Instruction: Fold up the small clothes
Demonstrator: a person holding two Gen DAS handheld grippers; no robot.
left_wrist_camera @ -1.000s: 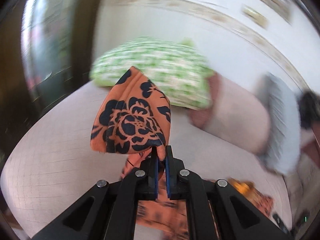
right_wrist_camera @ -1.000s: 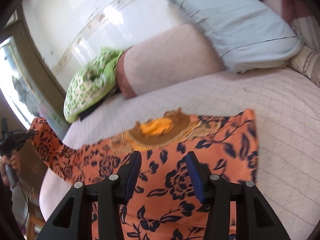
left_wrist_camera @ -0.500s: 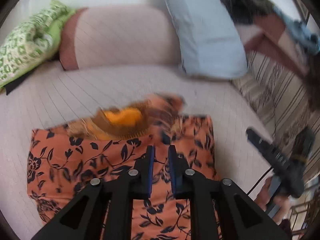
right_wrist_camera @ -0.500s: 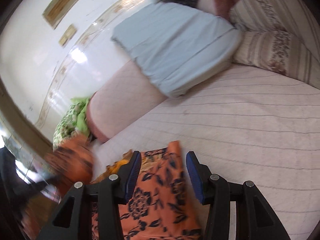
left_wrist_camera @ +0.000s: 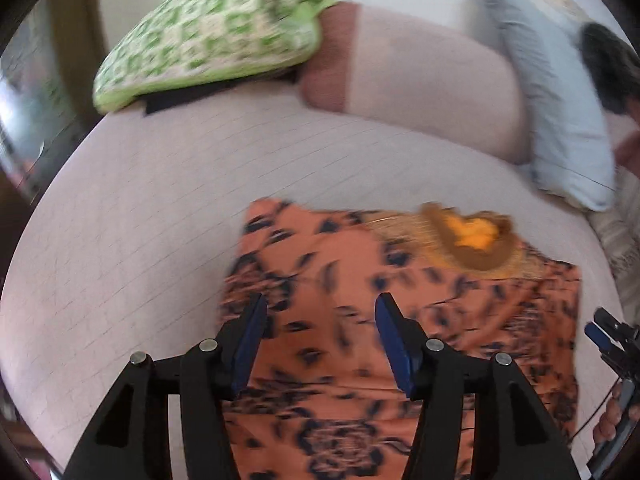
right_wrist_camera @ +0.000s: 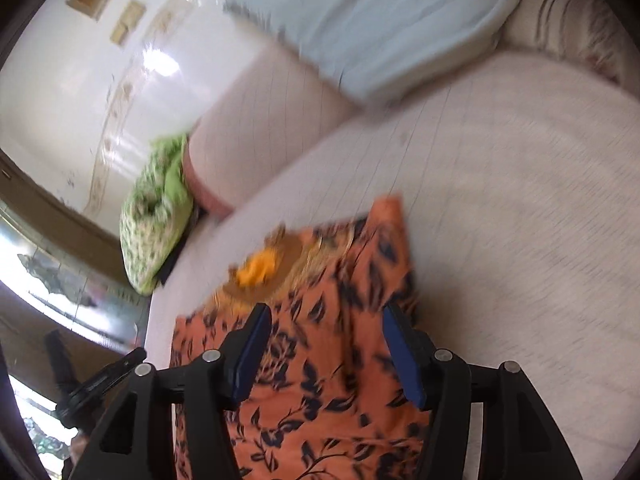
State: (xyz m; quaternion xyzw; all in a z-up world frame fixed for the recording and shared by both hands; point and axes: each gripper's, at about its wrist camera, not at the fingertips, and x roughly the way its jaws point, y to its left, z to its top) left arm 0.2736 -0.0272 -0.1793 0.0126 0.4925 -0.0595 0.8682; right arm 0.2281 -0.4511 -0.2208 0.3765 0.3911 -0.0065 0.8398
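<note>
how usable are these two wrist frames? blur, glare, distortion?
Left wrist: motion smear over the orange floral garment and green pillow; left gripper stays sharp, jaws opening, nothing pinched. Right wrist: blur on the bedspread, hot glare on the wall, right gripper crisp. Both show fisheye bending and black corners.

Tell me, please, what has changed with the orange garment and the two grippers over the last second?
The left gripper, which held a sleeve of the orange floral garment lifted, has carried it over the body and let go; its fingers are opening above the cloth. The right gripper is opening too, gripping nothing. The garment's body remains on the bed, pillows unmoved.
</note>
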